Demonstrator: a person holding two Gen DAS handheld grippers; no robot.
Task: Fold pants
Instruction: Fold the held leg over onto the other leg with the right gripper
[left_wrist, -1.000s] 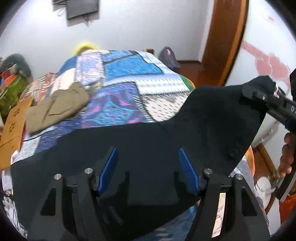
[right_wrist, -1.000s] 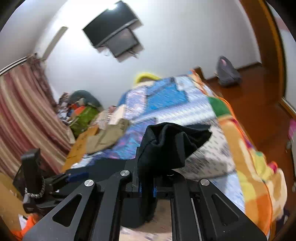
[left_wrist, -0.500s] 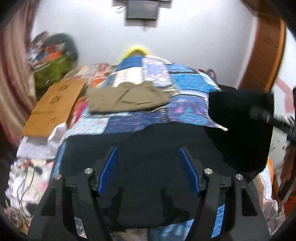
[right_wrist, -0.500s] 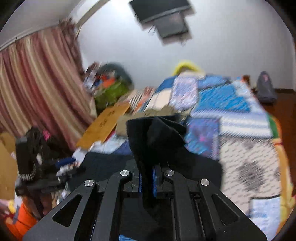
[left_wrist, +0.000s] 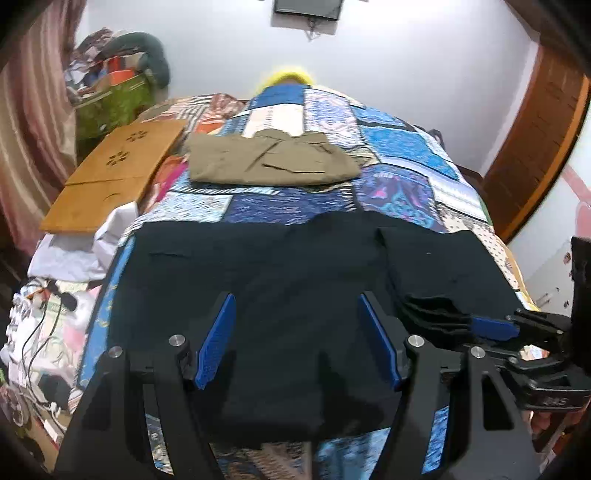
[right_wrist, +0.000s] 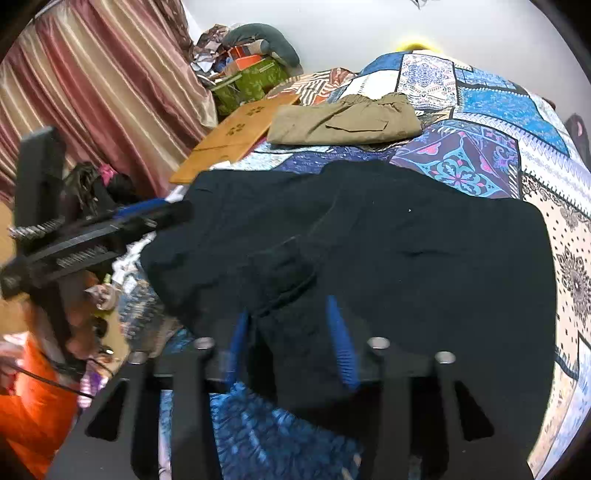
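Note:
The black pants (left_wrist: 303, 273) lie spread across the near end of the patchwork bed (left_wrist: 399, 147), with one part folded over onto the rest; they also show in the right wrist view (right_wrist: 406, 251). My left gripper (left_wrist: 299, 339) is open above the pants and holds nothing. My right gripper (right_wrist: 290, 339) is open over the pants' near edge, with a black fold between its blue pads. The right gripper also shows at the right of the left wrist view (left_wrist: 495, 328), low over the folded edge. The left gripper shows at the left of the right wrist view (right_wrist: 147, 214).
Folded khaki pants (left_wrist: 269, 158) lie farther up the bed. A wooden board (left_wrist: 114, 173) rests at the bed's left edge. White cloth and cables (left_wrist: 66, 258) are piled at the left. A curtain (right_wrist: 74, 92), a green box (left_wrist: 110, 107) and a wooden door (left_wrist: 535, 140) stand around.
My right gripper carried the pants' end across and down onto the rest, then opened. My left gripper stayed open and its view swung left.

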